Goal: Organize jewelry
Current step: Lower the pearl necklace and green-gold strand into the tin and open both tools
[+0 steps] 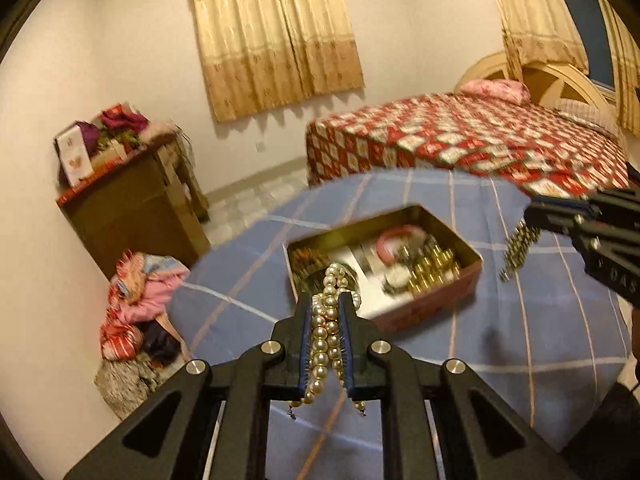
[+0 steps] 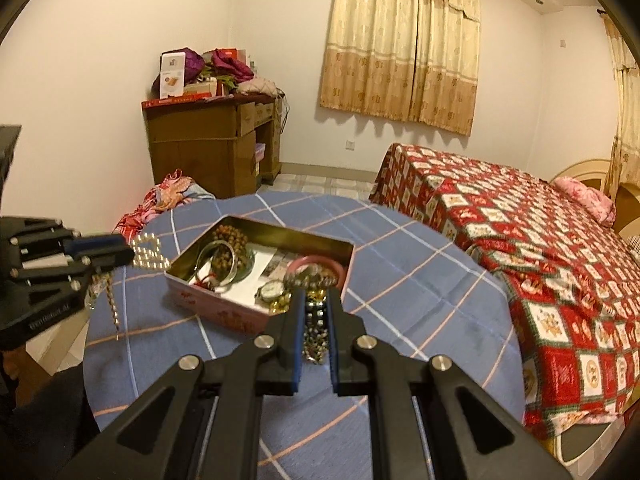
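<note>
Left gripper [image 1: 329, 308], bottom centre of its view: jaws narrow, clamped on a doubled pearl strand [image 1: 325, 332], ends hanging below the pads. Right gripper [image 2: 316, 312], bottom centre of its own view: jaws narrow, clamped on a dark beaded piece [image 2: 315, 334]. Open tin [image 2: 256, 312] mid-frame on the blue checked cloth [image 2: 420, 280], holding a pink bangle [image 2: 316, 264], watch [image 2: 272, 290] and brown beads [image 2: 230, 236]. Bed [image 2: 520, 220] at right.

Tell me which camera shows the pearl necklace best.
Left wrist view: the pearl necklace fills the centre, clamped in the left gripper. The right wrist view shows it only small and blurred at the frame's left edge.
</note>
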Motion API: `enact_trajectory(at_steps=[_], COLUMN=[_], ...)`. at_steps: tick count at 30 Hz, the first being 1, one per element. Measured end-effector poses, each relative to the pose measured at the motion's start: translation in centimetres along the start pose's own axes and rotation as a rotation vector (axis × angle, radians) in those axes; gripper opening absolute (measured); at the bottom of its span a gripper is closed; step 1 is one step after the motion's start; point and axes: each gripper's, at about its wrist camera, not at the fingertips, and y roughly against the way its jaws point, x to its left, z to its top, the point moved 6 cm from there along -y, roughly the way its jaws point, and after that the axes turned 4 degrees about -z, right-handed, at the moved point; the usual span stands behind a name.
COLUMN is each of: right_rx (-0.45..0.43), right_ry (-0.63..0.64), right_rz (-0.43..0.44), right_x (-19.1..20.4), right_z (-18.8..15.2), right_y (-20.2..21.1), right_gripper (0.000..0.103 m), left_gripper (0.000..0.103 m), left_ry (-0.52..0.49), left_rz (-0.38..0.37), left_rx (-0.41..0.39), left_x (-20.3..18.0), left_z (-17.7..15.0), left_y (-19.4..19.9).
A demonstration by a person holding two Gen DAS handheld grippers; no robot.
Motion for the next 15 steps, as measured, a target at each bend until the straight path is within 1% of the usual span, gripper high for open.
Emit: enact_trajectory(at_steps=[4, 7, 15], right_rx=[-0.021, -0.035, -0.049], right_ry=[0.006, 0.014, 0.042], right_rz=[-0.007, -0.008, -0.003], right_x=[-0.3, -0.3, 0.4], right_z=[1.2, 1.9, 3.9], right_y=[-0.2, -0.6, -2.0], right_gripper=[0.012, 0.012, 0.012], left_gripper=[0.012, 0.012, 0.012], left_ry=[0.029, 0.044, 0.049], left_rz=[0.029, 0.032, 0.043], left_rx=[-0.015, -0.012, -0.002], left_x=[1.1, 1.5, 1.7], left_z=[1.5, 1.9, 2.8], left_y=[-0.9, -1.9, -4.3])
